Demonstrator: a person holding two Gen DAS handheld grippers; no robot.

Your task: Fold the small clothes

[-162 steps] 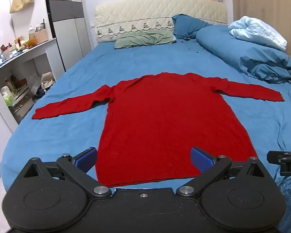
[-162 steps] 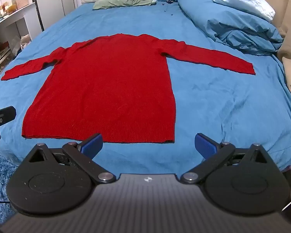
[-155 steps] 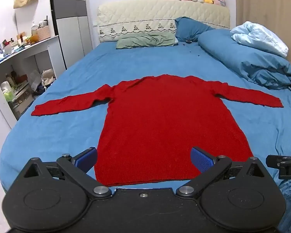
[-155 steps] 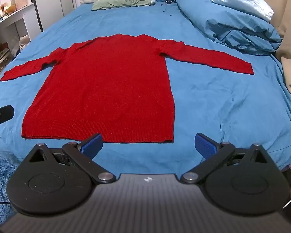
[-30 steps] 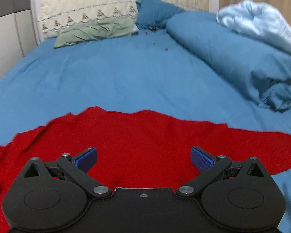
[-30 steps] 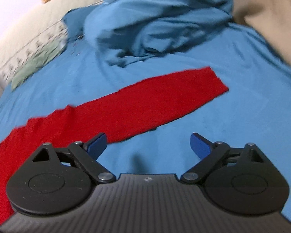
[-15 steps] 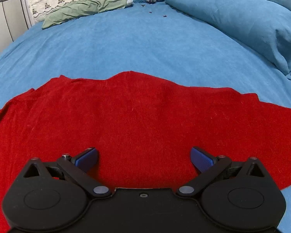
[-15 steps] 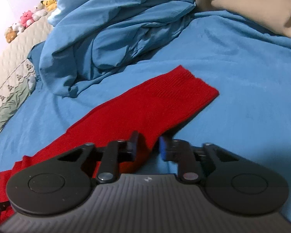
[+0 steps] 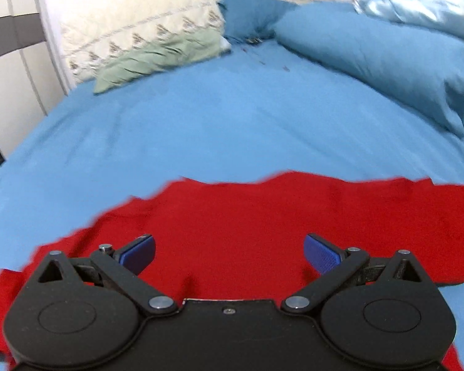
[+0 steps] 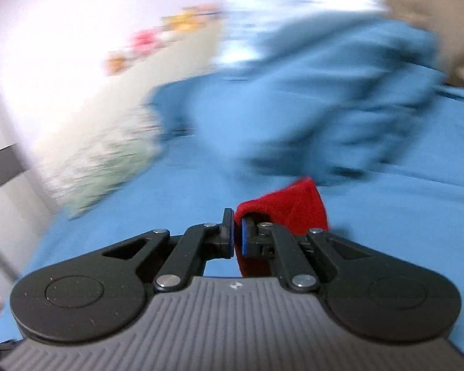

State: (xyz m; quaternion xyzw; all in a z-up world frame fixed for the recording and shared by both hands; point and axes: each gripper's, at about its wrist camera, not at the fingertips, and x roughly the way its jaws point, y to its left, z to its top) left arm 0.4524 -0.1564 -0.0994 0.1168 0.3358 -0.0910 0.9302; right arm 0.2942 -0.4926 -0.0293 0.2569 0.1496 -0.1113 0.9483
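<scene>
We have the cuff of the red knitted sweater (image 10: 289, 207) pinched between the closed pads of our right gripper (image 10: 237, 236), lifted clear of the blue bedsheet (image 10: 402, 204). Its body lies flat beneath our left gripper (image 9: 229, 249), whose fingers stand wide apart and hold nothing. The sleeve's long axis runs from cuff to body; that stretch is hidden and the right view blurred.

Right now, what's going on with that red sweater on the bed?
A person is folding a red knit sweater spread on the blue bedsheet, with a handheld gripper in each hand. The right gripper has just closed on the cuff end of a sleeve and holds it lifted off the sheet. The left gripper hovers open over the sweater's body, gripping nothing.
</scene>
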